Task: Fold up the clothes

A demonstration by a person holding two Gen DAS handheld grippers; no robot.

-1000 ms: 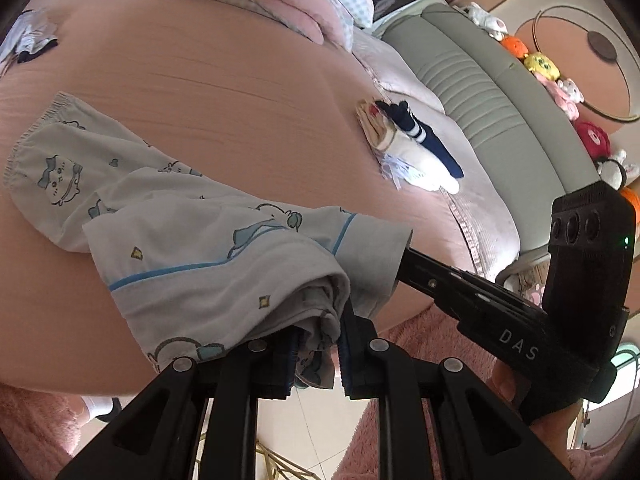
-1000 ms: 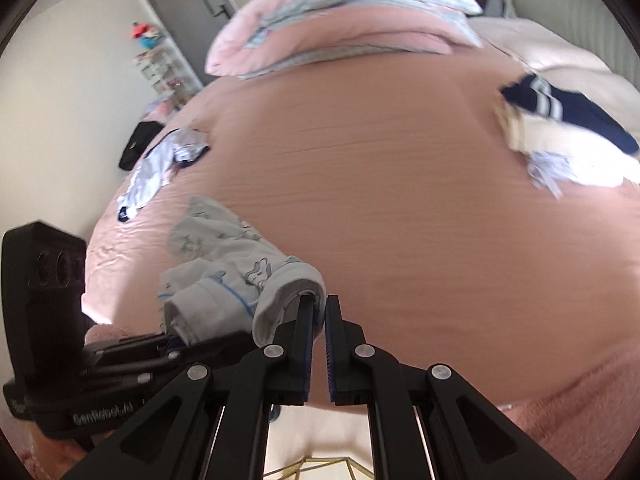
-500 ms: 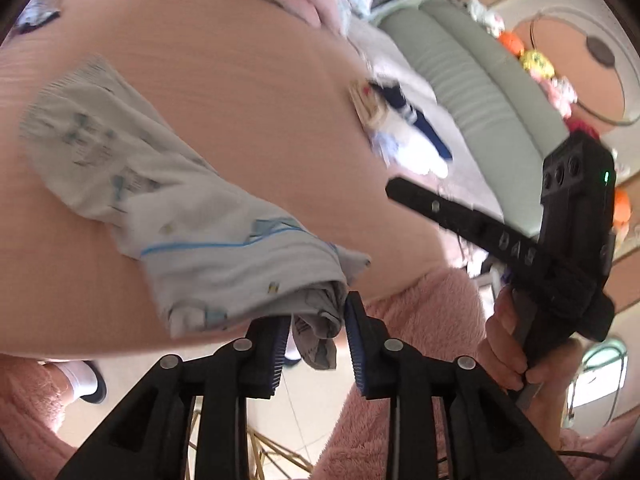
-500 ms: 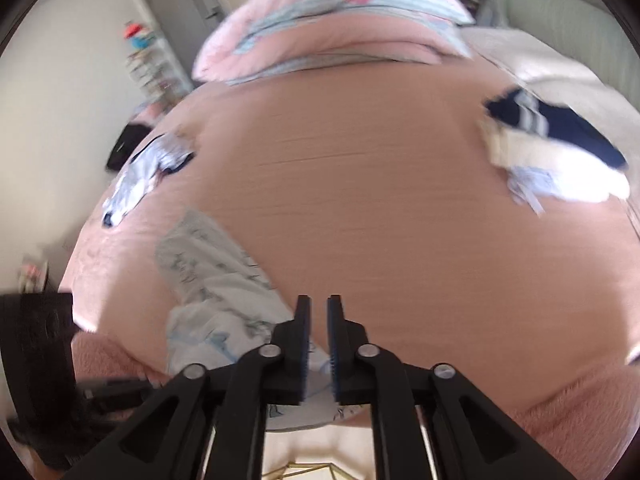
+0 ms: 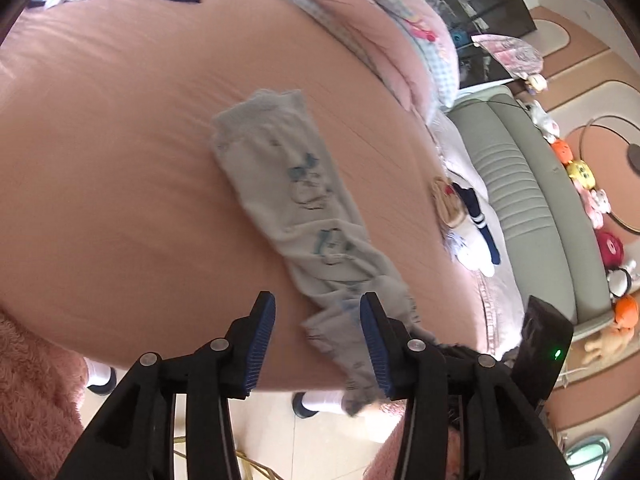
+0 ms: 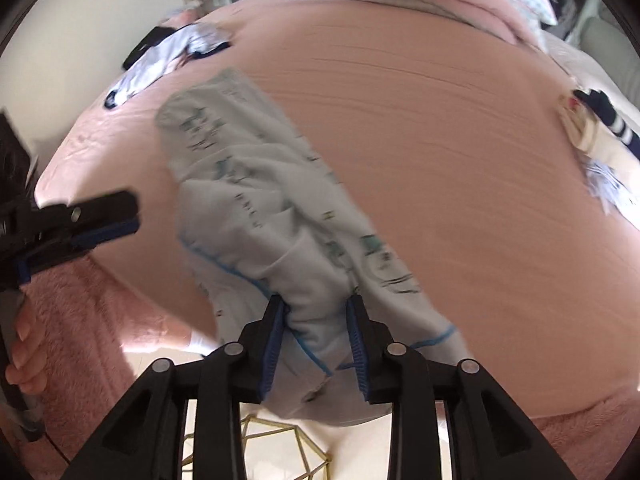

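Observation:
A light grey printed pair of shorts [image 5: 296,200] with blue piping lies stretched along the pink bed [image 5: 120,140], its near end hanging over the bed's front edge. My left gripper [image 5: 318,312] is open, and the cloth's near end lies by its right finger. In the right wrist view the shorts [image 6: 272,208] bunch between the spread fingers of my right gripper [image 6: 318,312], which is open around a fold. The left gripper [image 6: 100,216] shows there at the left edge.
A pile of folded clothes [image 5: 468,228] lies at the bed's right side, and a crumpled garment [image 6: 172,56] at the far left. Pillows [image 5: 380,20] are at the head. A grey sofa [image 5: 532,200] with plush toys stands to the right. The floor lies below the bed edge.
Both grippers have opened. The left one let go of the shorts, which now lie stretched out. The right gripper has moved onto the near end of the shorts.

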